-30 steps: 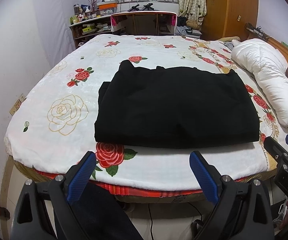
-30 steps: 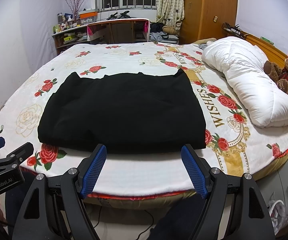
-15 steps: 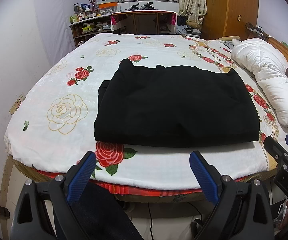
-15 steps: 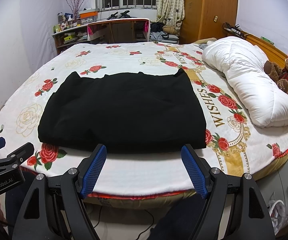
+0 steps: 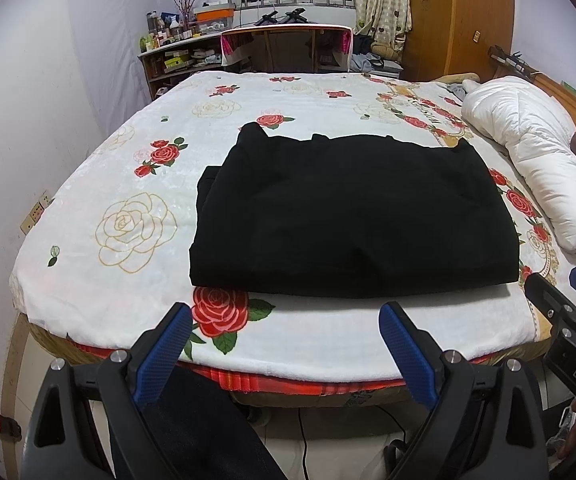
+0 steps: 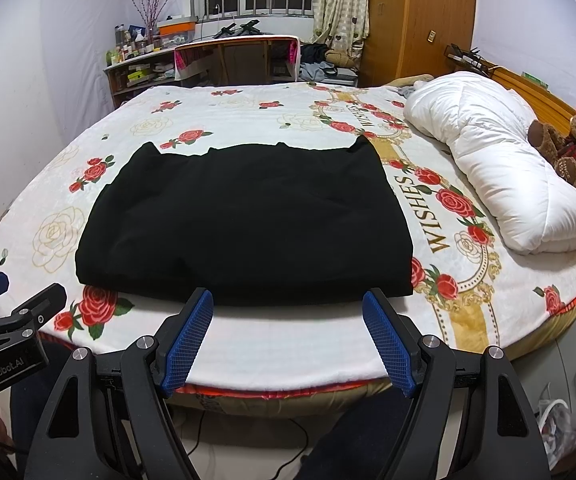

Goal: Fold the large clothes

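We see the folded black garment (image 5: pixel 352 216) lying mid-frame on the rose-print bed (image 5: pixel 135 216). At bottom, our left gripper (image 5: pixel 283 346) and right gripper (image 6: pixel 288 334) hover short of it, jaws wide apart, holding nothing.

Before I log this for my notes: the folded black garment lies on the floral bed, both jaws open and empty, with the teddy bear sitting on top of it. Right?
Not quite. The teddy bear sits by the white duvet, away from the garment, as the right wrist view shows. The rest is right.
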{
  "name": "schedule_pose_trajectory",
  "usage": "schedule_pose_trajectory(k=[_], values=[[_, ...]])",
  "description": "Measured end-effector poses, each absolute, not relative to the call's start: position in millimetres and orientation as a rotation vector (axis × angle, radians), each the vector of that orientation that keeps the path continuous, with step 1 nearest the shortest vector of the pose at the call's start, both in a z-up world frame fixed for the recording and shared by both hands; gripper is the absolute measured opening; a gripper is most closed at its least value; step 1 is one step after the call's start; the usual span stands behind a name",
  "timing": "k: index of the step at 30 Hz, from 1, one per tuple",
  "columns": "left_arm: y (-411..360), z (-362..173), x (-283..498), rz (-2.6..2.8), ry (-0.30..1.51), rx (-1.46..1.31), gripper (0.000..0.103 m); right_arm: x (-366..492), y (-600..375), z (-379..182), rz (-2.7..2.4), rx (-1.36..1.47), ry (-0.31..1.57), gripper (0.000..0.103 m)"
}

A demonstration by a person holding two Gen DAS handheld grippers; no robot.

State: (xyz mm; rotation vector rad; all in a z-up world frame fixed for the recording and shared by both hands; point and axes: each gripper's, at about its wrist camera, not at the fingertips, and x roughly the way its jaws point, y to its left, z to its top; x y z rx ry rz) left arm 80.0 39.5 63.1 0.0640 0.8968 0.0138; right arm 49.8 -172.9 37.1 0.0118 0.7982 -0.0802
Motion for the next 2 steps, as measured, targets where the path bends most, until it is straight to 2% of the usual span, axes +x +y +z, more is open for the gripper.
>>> schedule_pose_trajectory(k=[2], values=[[39.1,63.6,80.4,0.005,0.898,0.061,0.096,49.1,-171.9,36.3,-0.079,0.010,0.798,0.077]])
